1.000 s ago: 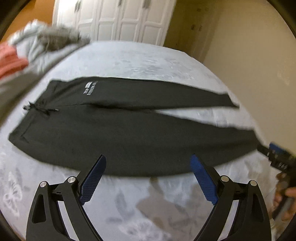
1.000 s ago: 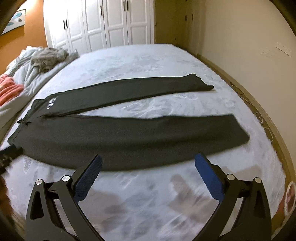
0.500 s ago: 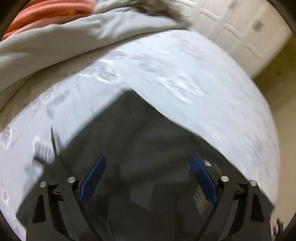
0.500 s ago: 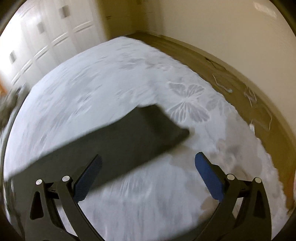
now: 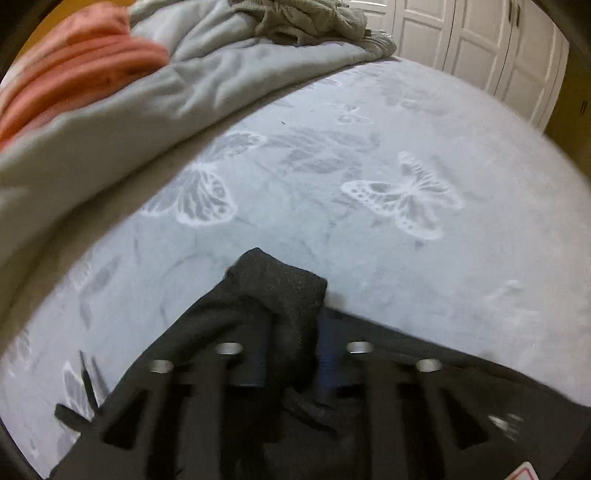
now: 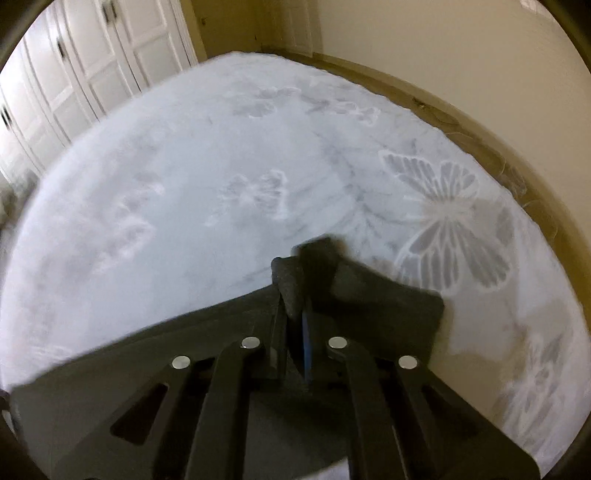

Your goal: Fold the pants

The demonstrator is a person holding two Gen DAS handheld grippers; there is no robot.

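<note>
The black pants (image 5: 424, 369) lie on a pale grey bed cover with butterfly prints (image 5: 332, 184). My left gripper (image 5: 291, 354) is shut on a bunched corner of the pants at the waist end (image 5: 280, 291), with a drawstring (image 5: 85, 384) lying to its left. My right gripper (image 6: 295, 343) is shut on a pinched fold of a leg's cuff end (image 6: 291, 291), the rest of that leg (image 6: 388, 306) lying flat around it. The fabric hides most of both grippers' blue pads.
A rumpled grey duvet (image 5: 184, 81), an orange blanket (image 5: 74, 74) and a grey garment (image 5: 303, 18) are heaped beyond the waist end. White wardrobe doors (image 6: 74, 74) stand at the back. The bed's right edge meets a wooden floor strip (image 6: 498, 147) and a cream wall.
Both grippers were open above the spread pants a second ago. They dropped to the pants' two ends and closed, each pinching up a fold of black fabric.
</note>
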